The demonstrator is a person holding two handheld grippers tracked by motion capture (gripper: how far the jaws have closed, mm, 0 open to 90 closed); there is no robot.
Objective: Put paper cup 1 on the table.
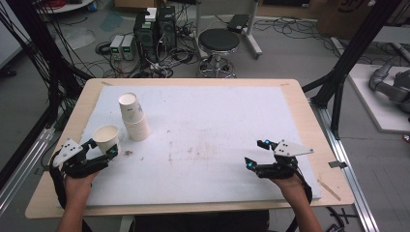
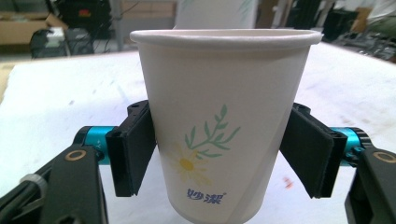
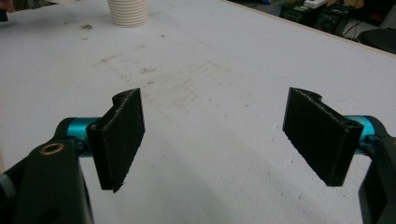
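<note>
A white paper cup [image 1: 106,138] with a daisy print [image 2: 219,130] stands upright between the black pads of my left gripper [image 1: 103,147] at the table's left side. Both pads press on the cup's sides, so the left gripper [image 2: 219,156] is shut on it. A stack of paper cups [image 1: 134,117] stands just right of and beyond it on the white mat; its ribbed base [image 3: 128,12] sits at the top of the right gripper view. My right gripper [image 1: 256,153] rests over the mat's right part, its jaws [image 3: 217,135] wide open with nothing between them.
The white mat [image 1: 203,140] covers a wooden table [image 1: 300,92] and carries faint stains in the middle. Beyond the far edge stand a black stool [image 1: 218,46], computer boxes [image 1: 154,29] and cables. Black frame posts flank both sides.
</note>
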